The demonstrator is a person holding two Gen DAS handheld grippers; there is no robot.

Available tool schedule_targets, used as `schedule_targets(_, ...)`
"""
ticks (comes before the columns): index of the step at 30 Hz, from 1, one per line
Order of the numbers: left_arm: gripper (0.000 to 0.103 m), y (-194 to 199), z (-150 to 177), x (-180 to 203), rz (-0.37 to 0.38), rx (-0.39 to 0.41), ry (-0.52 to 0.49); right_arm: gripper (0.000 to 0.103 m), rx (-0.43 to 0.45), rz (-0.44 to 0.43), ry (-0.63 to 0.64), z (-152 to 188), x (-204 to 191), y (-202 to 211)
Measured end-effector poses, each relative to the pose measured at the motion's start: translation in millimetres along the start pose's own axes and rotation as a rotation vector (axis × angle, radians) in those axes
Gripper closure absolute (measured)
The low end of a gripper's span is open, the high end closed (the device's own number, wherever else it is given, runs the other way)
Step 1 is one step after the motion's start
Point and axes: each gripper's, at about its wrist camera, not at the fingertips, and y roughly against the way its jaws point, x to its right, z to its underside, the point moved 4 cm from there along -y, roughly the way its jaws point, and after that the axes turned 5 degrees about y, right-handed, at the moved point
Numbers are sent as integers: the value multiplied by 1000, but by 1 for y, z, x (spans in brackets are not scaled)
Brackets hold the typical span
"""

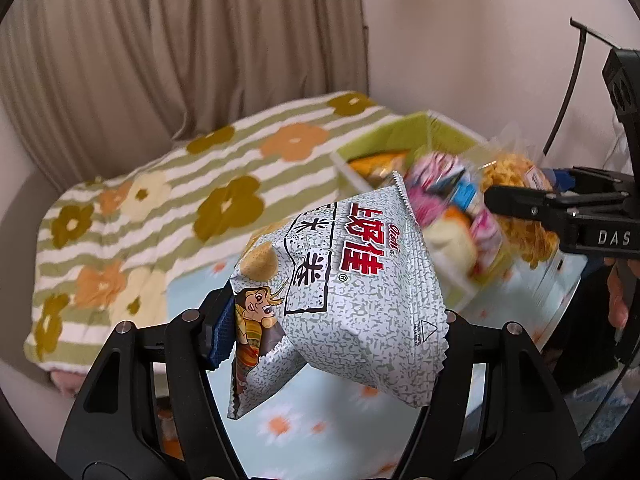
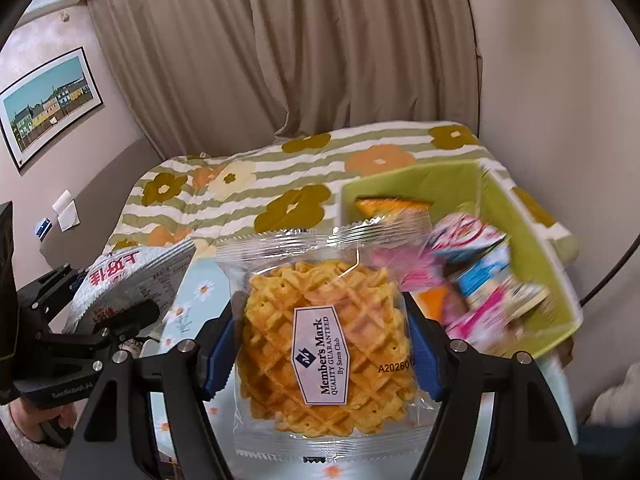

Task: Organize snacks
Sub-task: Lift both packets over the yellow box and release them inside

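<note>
My left gripper (image 1: 328, 336) is shut on a grey speckled snack bag (image 1: 348, 292) with red Chinese letters and holds it in the air. The bag also shows at the left of the right wrist view (image 2: 132, 280). My right gripper (image 2: 320, 344) is shut on a clear packet with a golden waffle (image 2: 324, 348) and a Member's Mark label. The waffle packet shows in the left wrist view (image 1: 516, 196) near the green bin (image 1: 404, 128). The green bin (image 2: 520, 216) holds several snack packs, pink, blue and orange.
A striped blanket with flower prints (image 1: 160, 200) covers the bed behind the bin. A light blue flowered cloth (image 1: 312, 420) lies below the grippers. Beige curtains (image 2: 280, 60) hang behind. A framed picture (image 2: 48, 104) hangs on the left wall.
</note>
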Motion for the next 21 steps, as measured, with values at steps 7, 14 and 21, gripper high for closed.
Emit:
schedule_targets(7, 39, -48, -53, 76, 51, -1, 20, 34, 5, 3, -3, -19, 78, 5)
schedule_targets(14, 39, -117, -82, 123, 79, -86, 64, 34, -50, -14, -42, -21, 134, -15)
schedule_targets(21, 30, -168, -86, 136, 76, -172, 44, 34, -90, -25, -98, -19, 160, -36)
